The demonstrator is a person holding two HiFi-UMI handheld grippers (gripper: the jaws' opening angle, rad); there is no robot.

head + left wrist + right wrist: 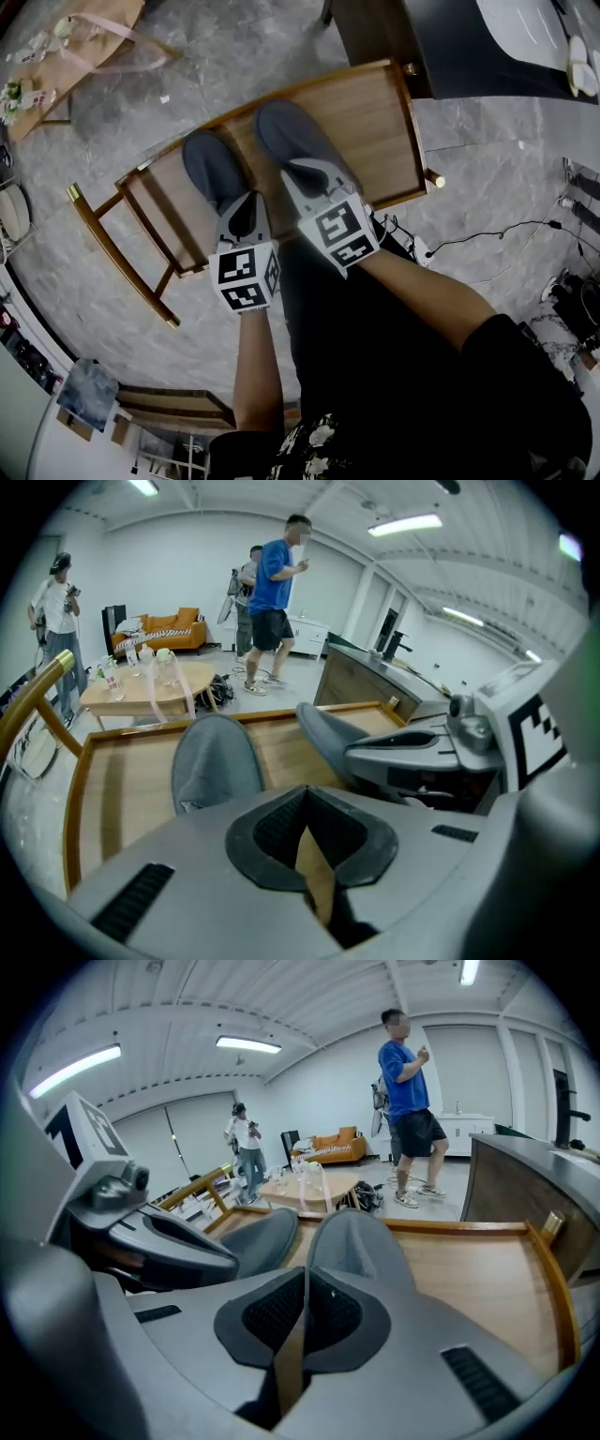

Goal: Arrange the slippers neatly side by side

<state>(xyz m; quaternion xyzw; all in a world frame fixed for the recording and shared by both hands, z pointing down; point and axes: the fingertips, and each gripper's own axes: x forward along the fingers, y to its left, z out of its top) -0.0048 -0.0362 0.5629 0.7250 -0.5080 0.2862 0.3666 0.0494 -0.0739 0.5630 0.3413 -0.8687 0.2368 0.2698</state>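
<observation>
**Item: pair of slippers.** Left slipper (210,165) and right slipper (289,134), closed-toe, in plain dark grey-blue fabric with rounded toes and a soft, matte upper. The left slipper shows a small pale patch at its near edge, too small to read.

**Location.** Both lie flat on the wooden rack (380,127), a slatted piece with a raised rim and brass-coloured end caps. Toes point to the far side, heels to the near side. They lie roughly parallel and apart, with a strip of bare wood between them. The right slipper sits further back than the left.

**Tools.**
- Left gripper (306,795): jaws pressed together with nothing between the pads. It stands at the near end of the left slipper.
- Right gripper (305,1275): jaws drawn almost together with only a thin slit left. Wood, not fabric, shows through the slit. It stands at the near end of the right slipper.

**Markings.** Each gripper carries a cube with black-and-white square marker patterns. These are blocky shapes, not letters.
</observation>
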